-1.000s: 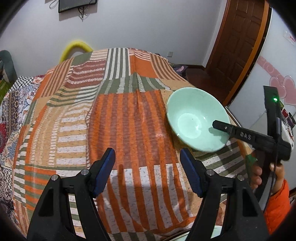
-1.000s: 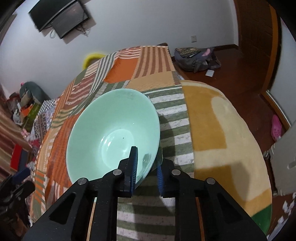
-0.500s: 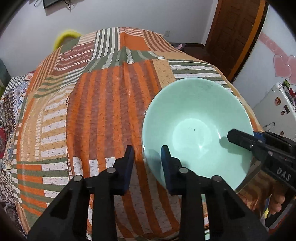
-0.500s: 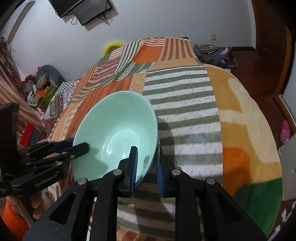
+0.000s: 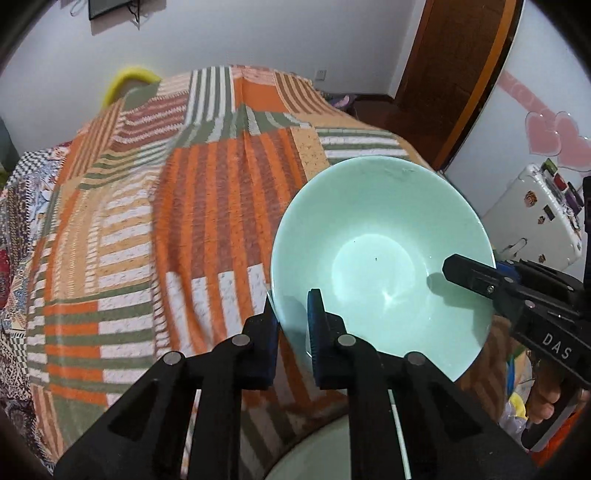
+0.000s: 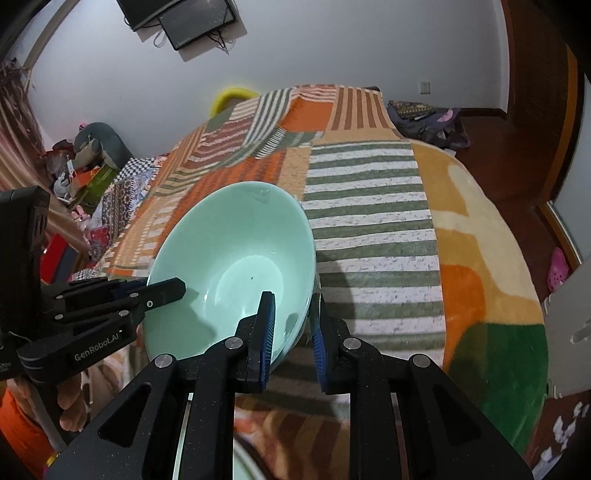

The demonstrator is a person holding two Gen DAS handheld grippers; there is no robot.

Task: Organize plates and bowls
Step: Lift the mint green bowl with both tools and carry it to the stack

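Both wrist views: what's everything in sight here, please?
bowl: one, mint green, over the blanket, rim clamped by both grippers
blanket: one, orange, green and white stripes, spread beneath
white dish: one, bottom edge, mostly hidden
television: one, black, on the wall
door: one, brown wood, far right
suitcase: one, white with stickers, right
backpack: one, dark, on the floor
left gripper: black, blue pads, shut on the bowl's rim
right gripper: same, shut on the opposite rim

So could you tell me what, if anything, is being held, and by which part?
The green bowl, by its rim: left hand-held gripper on one side; the right's contact is unclear.
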